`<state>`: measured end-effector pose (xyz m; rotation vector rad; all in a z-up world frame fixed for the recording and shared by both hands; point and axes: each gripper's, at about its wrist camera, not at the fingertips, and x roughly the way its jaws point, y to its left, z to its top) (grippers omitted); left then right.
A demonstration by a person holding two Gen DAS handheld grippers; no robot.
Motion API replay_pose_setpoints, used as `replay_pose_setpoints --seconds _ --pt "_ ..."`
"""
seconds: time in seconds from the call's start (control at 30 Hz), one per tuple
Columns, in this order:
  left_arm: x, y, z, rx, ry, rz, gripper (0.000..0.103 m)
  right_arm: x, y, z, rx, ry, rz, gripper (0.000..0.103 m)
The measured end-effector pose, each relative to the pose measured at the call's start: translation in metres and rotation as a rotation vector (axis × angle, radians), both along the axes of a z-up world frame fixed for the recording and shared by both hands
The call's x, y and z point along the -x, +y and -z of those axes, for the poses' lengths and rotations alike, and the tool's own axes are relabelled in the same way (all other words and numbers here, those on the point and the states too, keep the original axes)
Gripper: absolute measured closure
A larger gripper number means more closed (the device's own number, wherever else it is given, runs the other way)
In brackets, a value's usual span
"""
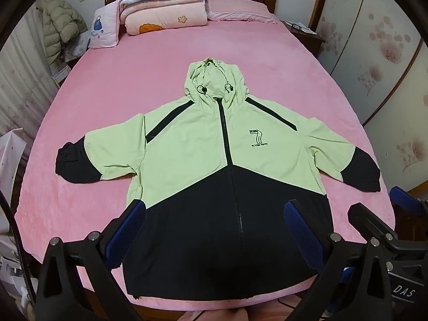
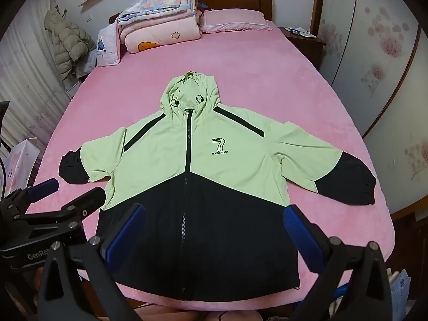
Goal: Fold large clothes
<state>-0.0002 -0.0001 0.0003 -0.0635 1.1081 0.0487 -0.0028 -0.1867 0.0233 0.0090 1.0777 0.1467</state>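
A light green and black hooded jacket lies flat, front up and zipped, on the pink bed, hood toward the headboard and both sleeves spread out. It also shows in the right wrist view. My left gripper is open and empty, held above the jacket's black lower part near the bed's front edge. My right gripper is open and empty beside it, also above the black hem area. Each gripper shows at the edge of the other's view.
Folded quilts and a pink pillow lie at the headboard. A puffy coat hangs at the left wall. A nightstand and wardrobe doors stand on the right.
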Motion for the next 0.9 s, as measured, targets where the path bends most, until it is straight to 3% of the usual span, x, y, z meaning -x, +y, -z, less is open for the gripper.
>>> replay_pose_setpoints --seconds 0.33,0.63,0.9 --pt "-0.001 -0.001 -0.006 -0.007 -0.021 -0.003 0.001 0.001 -0.001 -0.001 0.0 -0.001 -0.002 0.0" --pt "-0.002 0.008 -0.001 0.062 0.004 -0.023 0.001 0.006 0.002 0.0 -0.001 -0.002 -0.017 0.0" --pt "0.0 0.008 -0.001 0.061 -0.01 -0.017 0.001 0.005 0.003 0.001 0.002 0.001 -0.015 0.0"
